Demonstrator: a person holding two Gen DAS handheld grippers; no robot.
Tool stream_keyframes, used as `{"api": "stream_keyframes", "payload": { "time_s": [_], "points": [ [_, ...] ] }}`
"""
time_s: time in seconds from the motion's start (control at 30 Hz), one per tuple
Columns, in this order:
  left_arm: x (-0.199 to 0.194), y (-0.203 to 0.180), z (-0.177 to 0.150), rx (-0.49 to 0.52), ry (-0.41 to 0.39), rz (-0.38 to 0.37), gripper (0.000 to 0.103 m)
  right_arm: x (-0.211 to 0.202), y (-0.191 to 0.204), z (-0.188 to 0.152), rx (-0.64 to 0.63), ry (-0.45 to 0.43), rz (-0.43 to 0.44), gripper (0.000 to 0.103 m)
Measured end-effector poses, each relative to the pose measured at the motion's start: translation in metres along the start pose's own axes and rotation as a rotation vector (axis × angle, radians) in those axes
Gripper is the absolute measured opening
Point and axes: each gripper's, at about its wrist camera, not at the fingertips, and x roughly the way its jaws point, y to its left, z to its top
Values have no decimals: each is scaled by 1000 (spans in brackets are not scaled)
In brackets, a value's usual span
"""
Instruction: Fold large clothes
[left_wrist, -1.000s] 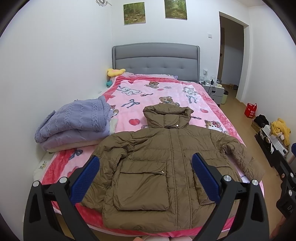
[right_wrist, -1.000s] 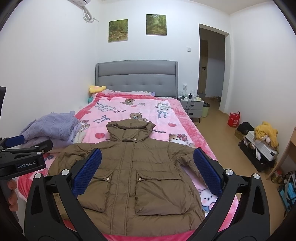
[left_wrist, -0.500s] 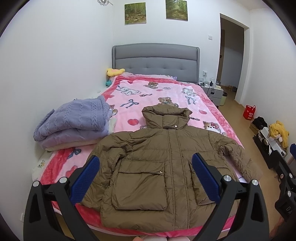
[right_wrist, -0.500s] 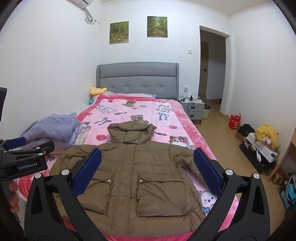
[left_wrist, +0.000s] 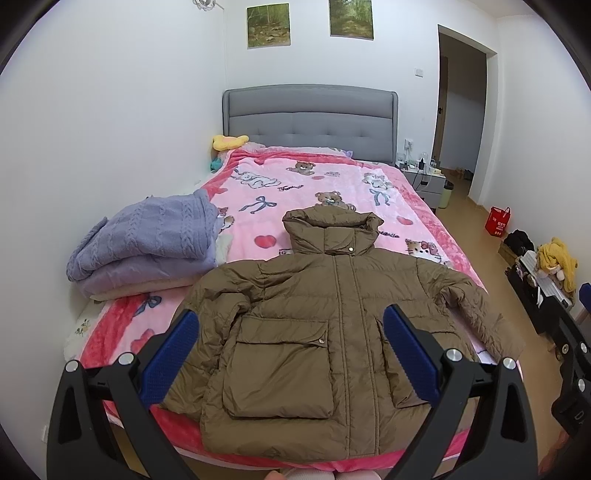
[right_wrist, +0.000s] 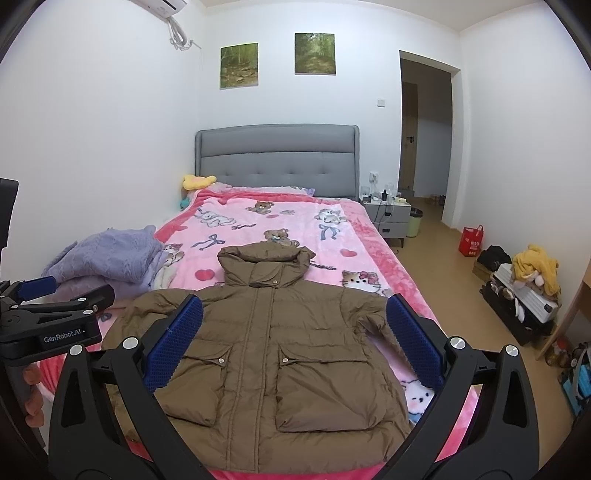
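- The jacket (left_wrist: 317, 332) lies face up and spread flat at the near end of the bed (left_wrist: 332, 192), ready for folding.
- Left tool (left_wrist: 291, 354) and right tool (right_wrist: 295, 339) hover near its hem, both wide open and empty.

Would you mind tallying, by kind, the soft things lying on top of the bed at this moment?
Brown puffer jacket: 1
Folded lilac knit blanket: 1
Yellow plush toy near the headboard: 1
Total: 3, all lying on the pink cartoon bedspread.
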Motion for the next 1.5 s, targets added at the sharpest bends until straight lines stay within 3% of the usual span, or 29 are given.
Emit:
{"api": "stream_keyframes", "payload": {
  "time_s": [0.4, 0.57, 0.67, 0.9, 1.0, 1.13, 1.33, 1.4, 1.5],
  "points": [
    [12, -10, 4, 6, -20, -7, 98, 16, -10, -3, 42, -19, -9, 95],
    [51, -20, 17, 0, 4, -102, 98, 54, -33, -5, 155, -78, 31, 95],
    [84, -31, 31, 30, 34, -161, 98, 83, -41, 1, 197, -64, 4, 95],
    [107, -68, 76, 231, -13, -101, 98, 100, -55, 49, 202, 42, -94, 95],
    [110, -84, 106, 302, 29, -151, 98, 90, -79, 75, 272, 80, -127, 95],
    [120, -102, 136, 308, 118, -269, 98, 84, -116, 86, 377, 150, -159, 95],
    [151, -144, 137, 339, 231, -384, 98, 91, -191, 46, 581, 166, -223, 94],
    [164, -162, 130, 338, 272, -405, 98, 101, -223, 18, 661, 187, -228, 82],
    [181, -188, 119, 320, 296, -504, 98, 127, -276, -34, 765, 259, -256, 81]
  ]
}}
